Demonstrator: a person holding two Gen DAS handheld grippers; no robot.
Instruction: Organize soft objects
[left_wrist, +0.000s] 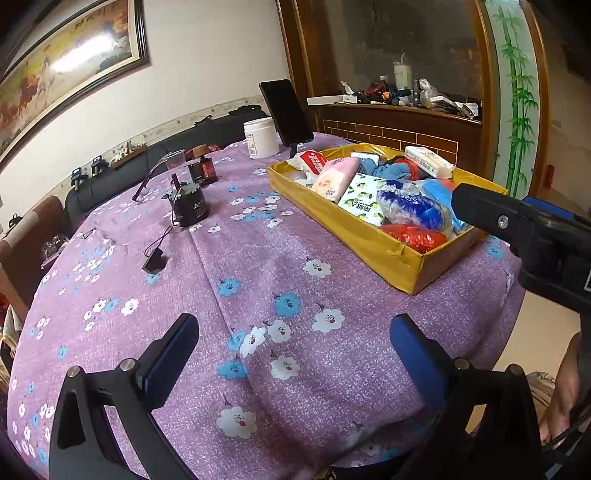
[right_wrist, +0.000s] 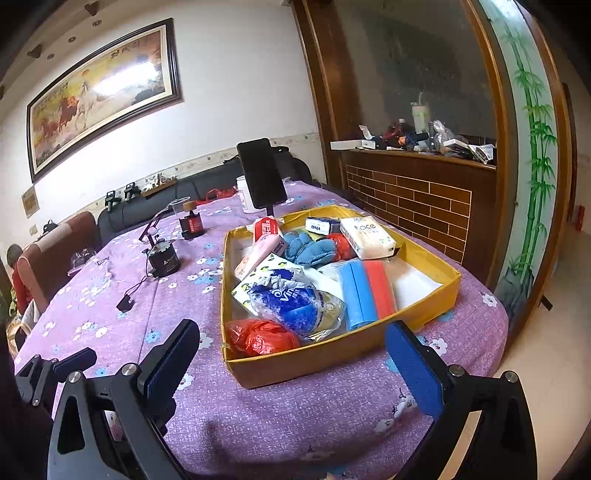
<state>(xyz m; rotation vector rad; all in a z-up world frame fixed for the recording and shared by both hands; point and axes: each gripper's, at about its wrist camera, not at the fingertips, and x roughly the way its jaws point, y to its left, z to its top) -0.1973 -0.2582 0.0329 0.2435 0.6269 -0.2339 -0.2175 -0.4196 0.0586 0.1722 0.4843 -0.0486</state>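
Note:
A shallow yellow box (right_wrist: 325, 360) (left_wrist: 343, 225) sits on the purple flowered tablecloth (left_wrist: 258, 280), filled with soft things: a red plastic bag (right_wrist: 258, 336), a blue-and-white tissue bag (right_wrist: 295, 304), blue and red rolled bags (right_wrist: 365, 291), a blue cloth (right_wrist: 308, 247), a white "face" tissue pack (right_wrist: 367, 237) and a pink pack (right_wrist: 258, 251). My right gripper (right_wrist: 295, 365) is open just in front of the box's near wall, holding nothing. My left gripper (left_wrist: 295, 354) is open over bare cloth, left of the box. The right gripper's body (left_wrist: 532, 236) shows at the right edge.
A black phone on a stand (right_wrist: 261, 178) and a white jar (left_wrist: 261, 137) stand behind the box. A black round device (left_wrist: 190, 206) with a cable, a small dark bottle (left_wrist: 207, 170) and glasses (left_wrist: 151, 179) lie at the far left. A cluttered wooden counter (right_wrist: 413, 147) lies beyond.

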